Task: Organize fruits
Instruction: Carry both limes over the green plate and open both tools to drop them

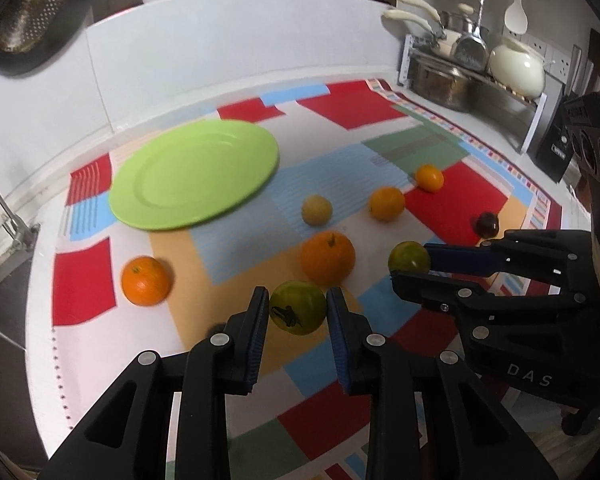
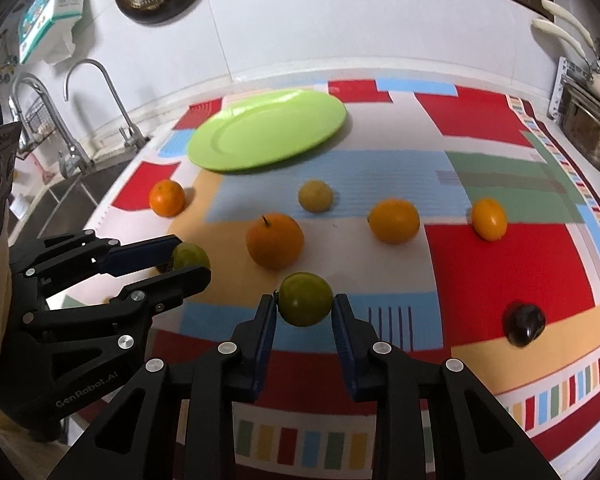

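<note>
My left gripper (image 1: pixel 298 308) is shut on a green tomato (image 1: pixel 298 307) with a dark stem, held above the mat; it also shows in the right wrist view (image 2: pixel 188 258). My right gripper (image 2: pixel 305 305) is shut on a second green tomato (image 2: pixel 305 299), seen too in the left wrist view (image 1: pixel 409 258). An empty green plate (image 1: pixel 194 174) (image 2: pixel 266 134) lies at the back left. Loose on the mat: a large orange (image 2: pixel 275 241), a smaller orange (image 2: pixel 167 197), two yellow-orange fruits (image 2: pixel 394 221) (image 2: pixel 489 219), a pale yellow-green fruit (image 2: pixel 315 195) and a dark plum (image 2: pixel 524 323).
A colourful patchwork mat (image 2: pixel 500 272) covers the counter. A sink with taps (image 2: pixel 80 128) lies to the left. A rack with pots and a white kettle (image 1: pixel 516 66) stands at the back right. A white tiled wall runs behind.
</note>
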Available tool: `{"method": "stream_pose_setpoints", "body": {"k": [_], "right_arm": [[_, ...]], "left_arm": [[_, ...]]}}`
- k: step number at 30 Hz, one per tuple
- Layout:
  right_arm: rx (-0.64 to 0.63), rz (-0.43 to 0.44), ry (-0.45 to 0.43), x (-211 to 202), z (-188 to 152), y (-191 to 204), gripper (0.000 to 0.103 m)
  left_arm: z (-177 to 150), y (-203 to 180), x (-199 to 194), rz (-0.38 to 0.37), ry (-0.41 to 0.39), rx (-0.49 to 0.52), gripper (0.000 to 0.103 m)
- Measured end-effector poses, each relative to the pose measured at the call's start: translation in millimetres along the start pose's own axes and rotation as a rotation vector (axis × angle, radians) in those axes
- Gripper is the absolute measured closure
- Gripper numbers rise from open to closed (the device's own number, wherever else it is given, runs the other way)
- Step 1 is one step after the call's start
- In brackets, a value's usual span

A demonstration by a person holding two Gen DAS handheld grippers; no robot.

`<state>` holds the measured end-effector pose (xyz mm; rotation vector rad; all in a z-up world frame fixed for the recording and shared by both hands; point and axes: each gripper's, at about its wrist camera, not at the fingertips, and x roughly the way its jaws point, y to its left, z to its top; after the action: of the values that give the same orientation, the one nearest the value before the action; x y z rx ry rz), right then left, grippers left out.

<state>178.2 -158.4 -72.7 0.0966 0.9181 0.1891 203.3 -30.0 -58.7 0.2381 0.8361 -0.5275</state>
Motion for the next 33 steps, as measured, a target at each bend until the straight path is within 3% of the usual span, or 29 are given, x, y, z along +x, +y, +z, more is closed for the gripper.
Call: {"method": "stream_pose_setpoints", "body": {"k": [11,18,22,33], "right_arm": [[-0.046,0.046,-0.122,-7,52,14,0.073],[-0.083,0.066,-0.147,8,87,23,0.073],[-0.096,0.088,-0.139,22,106,27,0.073],[-0.116,0.093,-0.053,76,147,31,0.073]], "left_arm": [[36,29,-18,0.069,-0.085,-0.016,0.073],[56,55,-16,0.104,-0.102,-0.023,0.073],[68,68,-8,0.130,-0.109,-0.021,0.073],[90,113,39,0.086,-0.044,-0.057,0.073]]}}
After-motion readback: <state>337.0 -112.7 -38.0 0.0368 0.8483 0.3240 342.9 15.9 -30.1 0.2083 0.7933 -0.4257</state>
